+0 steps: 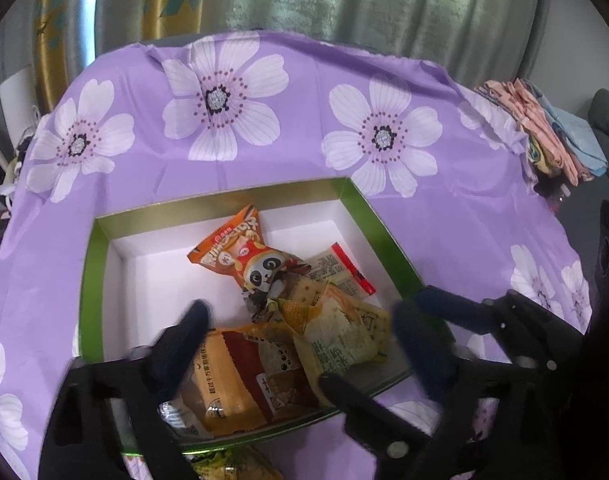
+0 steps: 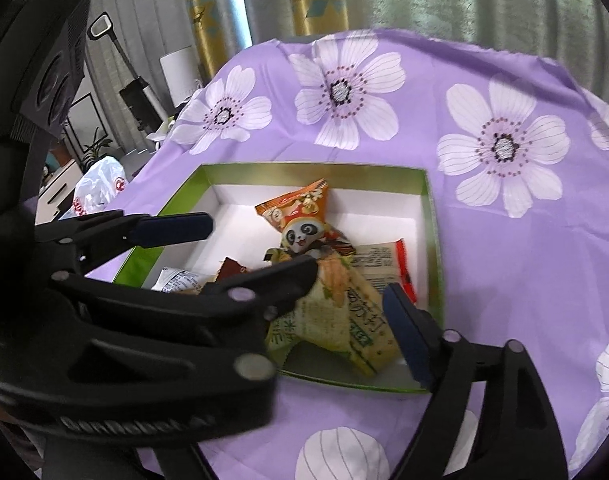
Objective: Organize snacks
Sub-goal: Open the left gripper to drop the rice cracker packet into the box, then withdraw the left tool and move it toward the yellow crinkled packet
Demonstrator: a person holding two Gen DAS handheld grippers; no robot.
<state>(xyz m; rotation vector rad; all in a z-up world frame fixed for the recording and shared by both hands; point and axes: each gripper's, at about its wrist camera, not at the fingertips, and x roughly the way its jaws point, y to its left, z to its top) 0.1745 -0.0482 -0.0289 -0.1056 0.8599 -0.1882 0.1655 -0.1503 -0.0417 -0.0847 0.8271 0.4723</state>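
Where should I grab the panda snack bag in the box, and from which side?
Best bet: the panda bag's crimped far end, approached from above. It lies flat on the box floor, that end clear of the pile, white floor showing either side for claw fingers.

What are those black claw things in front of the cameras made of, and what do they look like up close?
Each hand-held gripper, left and right, is a black plastic scissor-like frame with round silver rivets at its pivots. The fingers end in flat dark blue pads. A coiled metal spring shows on the frame in the right view. No sleeves or hands are visible.
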